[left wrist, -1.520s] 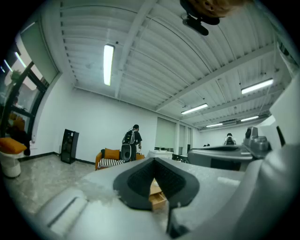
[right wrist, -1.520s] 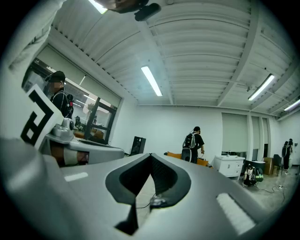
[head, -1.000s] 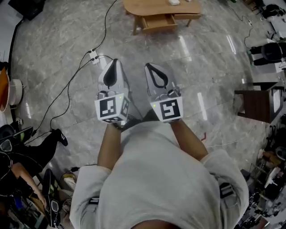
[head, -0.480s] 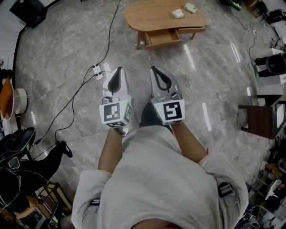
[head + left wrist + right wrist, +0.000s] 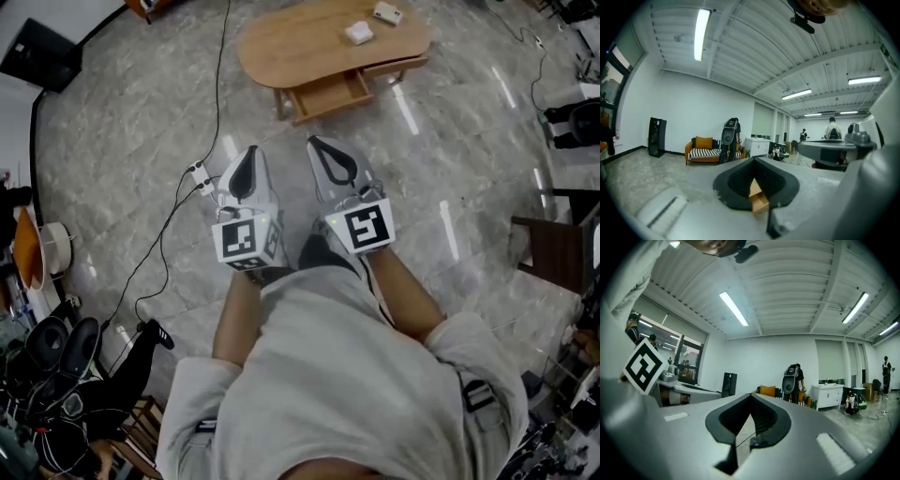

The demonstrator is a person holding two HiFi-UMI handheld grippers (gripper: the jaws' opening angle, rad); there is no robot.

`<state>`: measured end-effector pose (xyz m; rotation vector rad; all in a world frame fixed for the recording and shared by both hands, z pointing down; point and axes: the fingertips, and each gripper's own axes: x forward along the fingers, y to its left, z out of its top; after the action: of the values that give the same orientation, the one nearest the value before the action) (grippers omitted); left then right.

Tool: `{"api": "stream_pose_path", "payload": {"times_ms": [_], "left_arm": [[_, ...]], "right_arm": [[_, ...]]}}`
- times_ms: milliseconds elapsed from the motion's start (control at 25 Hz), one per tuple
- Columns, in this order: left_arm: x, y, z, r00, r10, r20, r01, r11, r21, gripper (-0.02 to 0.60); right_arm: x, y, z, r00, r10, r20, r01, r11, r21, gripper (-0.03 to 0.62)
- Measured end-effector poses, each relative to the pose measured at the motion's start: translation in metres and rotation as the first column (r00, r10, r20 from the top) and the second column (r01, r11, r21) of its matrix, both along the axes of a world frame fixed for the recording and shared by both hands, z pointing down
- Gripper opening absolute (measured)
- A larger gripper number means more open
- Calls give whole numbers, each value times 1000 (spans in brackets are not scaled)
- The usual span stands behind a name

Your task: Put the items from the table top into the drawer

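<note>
Left gripper (image 5: 246,157): jaws fully closed, nothing held. Right gripper (image 5: 321,148): likewise closed and empty. We carry both side by side, presumably because the oval light-wood desk (image 5: 281,47) lies well ahead. Its wooden drawer (image 5: 328,94) stands open, ready. A white square item (image 5: 358,33) and a white oblong item (image 5: 386,12) lie on top.

Ceiling strip lights (image 5: 701,33) glare off the glossy floor (image 5: 112,141); fisheye edges.
</note>
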<state>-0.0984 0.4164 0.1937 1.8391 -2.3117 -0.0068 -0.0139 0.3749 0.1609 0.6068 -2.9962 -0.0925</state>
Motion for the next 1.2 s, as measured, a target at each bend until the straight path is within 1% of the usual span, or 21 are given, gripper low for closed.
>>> {"api": "stream_pose_path", "payload": {"times_ms": [120,280,560,680,760,920,1040,1200], "left_arm": [[7,-35,4,999,39,-1,-39,999,-37,20],[8,-71,6,996,92,0,-91,995,-51,20],[10,-143,14,980,200,-11,-201,979,-42,20],[11,-182,12,966,257,-13,-257,966,-26,20],[0,-213,7,958,288,-9,-288,958,-13,20],[-30,-263,0,937,349,-22,-349,937,2,20],[-59,-291,13,922,386,-43,-387,922,-19,20],[-87,-318,39,898,430,-87,-436,899,-53,20]], "right_arm": [[12,-37,12,999,50,-17,-50,998,-36,8],[21,-73,21,993,113,-29,-114,992,-52,8],[29,-126,36,974,224,-43,-227,971,-69,8],[28,-155,43,960,265,-85,-271,960,-68,8],[16,-182,46,952,291,-100,-299,952,-73,8],[-19,-229,38,938,333,-96,-340,938,-74,8],[-50,-258,38,928,357,-111,-364,930,-55,8],[-78,-280,51,909,396,-132,-407,911,-70,8]]}}
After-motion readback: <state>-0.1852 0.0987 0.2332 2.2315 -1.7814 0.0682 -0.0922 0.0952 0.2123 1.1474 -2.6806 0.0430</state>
